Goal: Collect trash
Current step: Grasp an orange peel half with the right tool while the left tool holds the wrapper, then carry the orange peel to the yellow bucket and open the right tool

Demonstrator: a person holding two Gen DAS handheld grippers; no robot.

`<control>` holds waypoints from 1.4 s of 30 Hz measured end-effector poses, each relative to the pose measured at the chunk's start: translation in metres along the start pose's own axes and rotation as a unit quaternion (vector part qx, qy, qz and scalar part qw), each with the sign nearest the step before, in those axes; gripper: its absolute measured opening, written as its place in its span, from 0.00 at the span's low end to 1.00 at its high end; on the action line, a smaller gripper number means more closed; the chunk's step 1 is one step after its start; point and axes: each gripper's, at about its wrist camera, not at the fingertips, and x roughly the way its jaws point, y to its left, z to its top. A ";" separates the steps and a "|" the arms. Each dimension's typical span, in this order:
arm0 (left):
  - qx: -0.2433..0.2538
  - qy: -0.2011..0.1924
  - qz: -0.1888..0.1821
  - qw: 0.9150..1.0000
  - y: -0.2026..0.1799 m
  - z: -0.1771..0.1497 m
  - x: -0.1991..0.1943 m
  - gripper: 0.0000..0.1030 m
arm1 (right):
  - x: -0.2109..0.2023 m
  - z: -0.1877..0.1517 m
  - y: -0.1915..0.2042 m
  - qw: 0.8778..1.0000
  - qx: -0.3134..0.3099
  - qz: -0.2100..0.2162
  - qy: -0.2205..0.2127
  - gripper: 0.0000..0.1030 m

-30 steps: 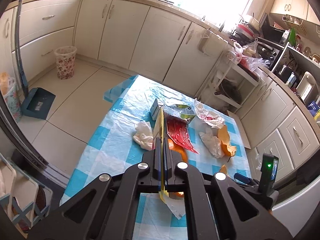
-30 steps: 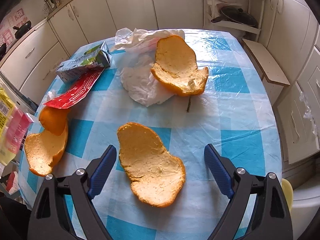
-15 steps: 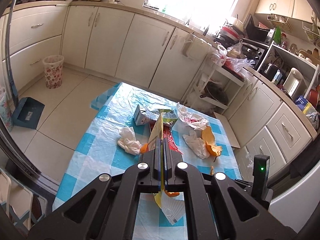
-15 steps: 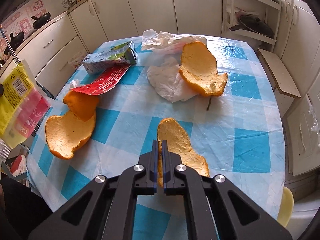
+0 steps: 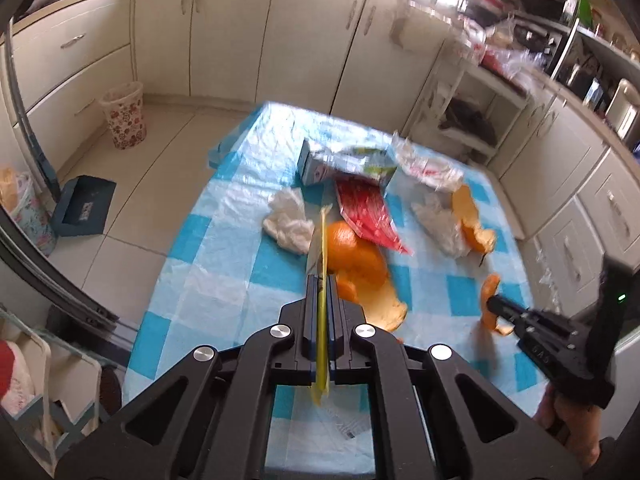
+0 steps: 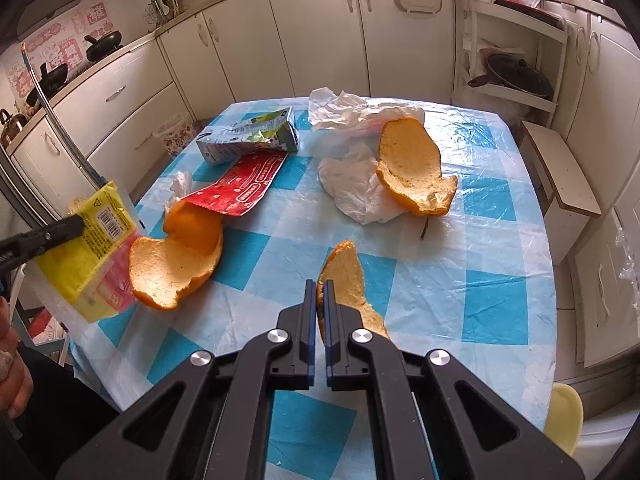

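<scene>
Right gripper point(image 6: 319, 296) clamps peel point(image 6: 348, 280) by its edge, lifted above table point(image 6: 500, 208); left gripper point(image 5: 321, 292) pinches yellow bag point(image 6: 92, 236) shut flat, so the thin grip may tear the peel, or the drop misses an unopened bag

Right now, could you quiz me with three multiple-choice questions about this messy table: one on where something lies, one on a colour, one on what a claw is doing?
1. The red wrapper lies:
A. against the crushed carton
B. on the floor
C. inside the bin

2. The packet in the left gripper is mostly:
A. green
B. yellow
C. black

3. The right gripper is:
A. wide open
B. shut on nothing
C. shut on an orange peel

Answers: 1 A, its far end touches the carton; 2 B, yellow with barcode; 3 C, peel pinched between closed jaws.
</scene>
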 end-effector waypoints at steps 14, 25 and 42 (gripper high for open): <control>-0.019 -0.073 0.027 0.997 0.010 -0.005 -0.033 0.01 | -0.020 -0.008 0.011 1.000 -0.015 0.008 -0.024 0.04; -0.018 -0.169 -0.018 0.985 0.005 -0.012 -0.083 0.01 | -0.050 -0.017 -0.014 0.986 0.076 0.134 -0.062 0.04; 0.106 -0.119 -0.174 0.972 -0.138 -0.045 -0.070 0.01 | -0.130 -0.083 -0.154 0.974 0.196 -0.023 -0.106 0.04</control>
